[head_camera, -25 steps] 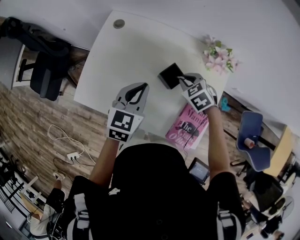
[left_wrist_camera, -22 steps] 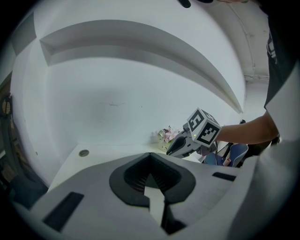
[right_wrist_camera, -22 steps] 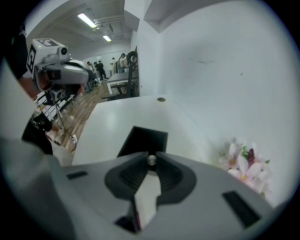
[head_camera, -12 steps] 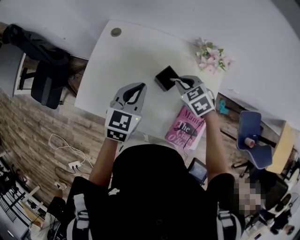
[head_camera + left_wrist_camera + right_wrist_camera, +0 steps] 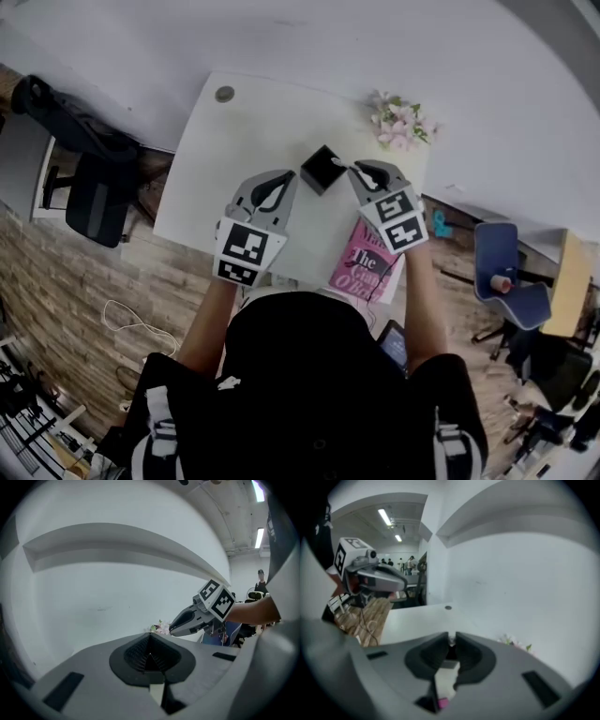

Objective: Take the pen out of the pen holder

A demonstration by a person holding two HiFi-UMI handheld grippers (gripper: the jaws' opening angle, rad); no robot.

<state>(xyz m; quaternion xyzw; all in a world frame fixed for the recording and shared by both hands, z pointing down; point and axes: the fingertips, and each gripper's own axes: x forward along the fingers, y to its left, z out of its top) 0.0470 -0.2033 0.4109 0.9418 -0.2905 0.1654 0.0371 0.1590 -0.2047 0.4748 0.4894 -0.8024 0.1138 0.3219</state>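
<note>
Table (image 5: 253, 141): white, set against a pale wall; office chair (image 5: 94, 187) off to our left, flowers (image 5: 398, 122) at the far corner, pink book (image 5: 361, 267) at the near edge.
Pen holder (image 5: 322, 169): black, square, upright; we can't read its inside.
Pen (image 5: 451, 641): a slim pale sliver, pinched at the tips of the right gripper (image 5: 356, 172), just beside the holder.
Left gripper (image 5: 286, 178): jaws pressed together, empty, left of the holder.

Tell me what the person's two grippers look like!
The left gripper and right gripper are smooth grey shells tapering to a beak-like point, with dark ribbed pads inside. Each carries a white cube printed with black square markers. The person wears a black top.
</note>
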